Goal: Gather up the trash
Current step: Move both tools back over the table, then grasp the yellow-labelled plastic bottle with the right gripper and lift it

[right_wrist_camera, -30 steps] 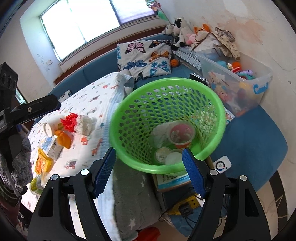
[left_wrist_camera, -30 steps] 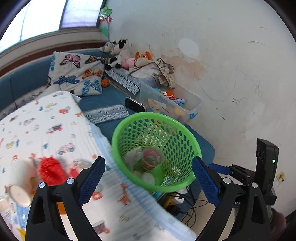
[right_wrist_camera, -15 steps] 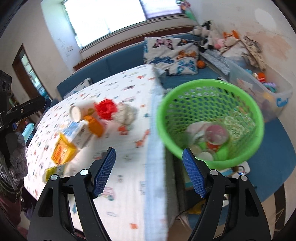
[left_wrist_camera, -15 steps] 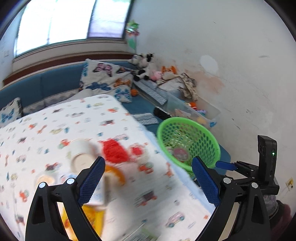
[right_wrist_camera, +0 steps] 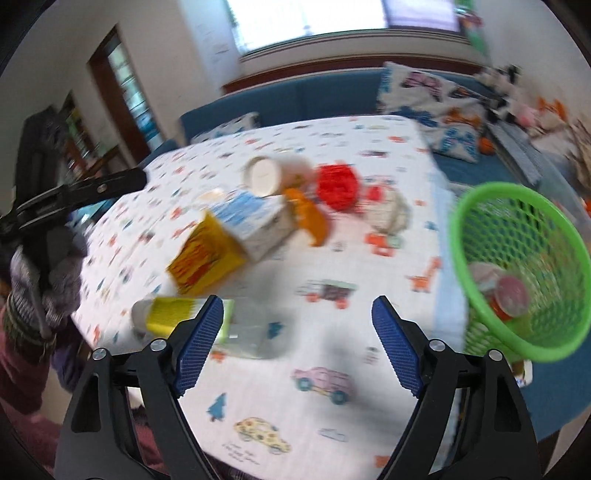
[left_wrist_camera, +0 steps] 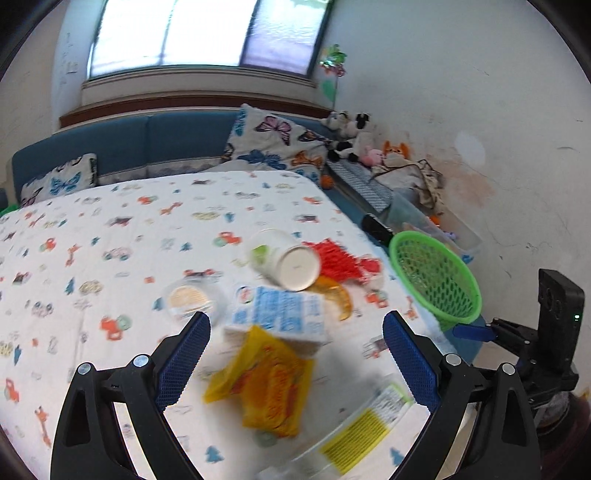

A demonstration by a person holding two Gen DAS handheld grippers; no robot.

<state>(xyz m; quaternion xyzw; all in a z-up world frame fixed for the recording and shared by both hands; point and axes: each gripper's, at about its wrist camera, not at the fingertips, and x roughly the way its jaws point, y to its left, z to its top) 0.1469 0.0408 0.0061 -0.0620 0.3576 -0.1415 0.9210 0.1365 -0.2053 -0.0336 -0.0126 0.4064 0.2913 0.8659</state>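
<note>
Daylight pours in from the window (left_wrist_camera: 207,33) at the back, blown out to white. Both views are bright, with fisheye bending and black corners. Motion blur smears the patterned cloth (right_wrist_camera: 332,258) and the litter, worse in the right wrist view. Soft shadows lie under the tongs.

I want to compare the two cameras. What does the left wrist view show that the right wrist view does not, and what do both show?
Only the left wrist view: the clear lid lying beside the blue carton.
Only the right wrist view: the cups already inside the green basket, and a doorway at the left.
Both: the yellow wrapper, white cup, red mesh and clear bottle on the printed cloth, plus each open, empty hand-held gripper; the right one is opening.
</note>
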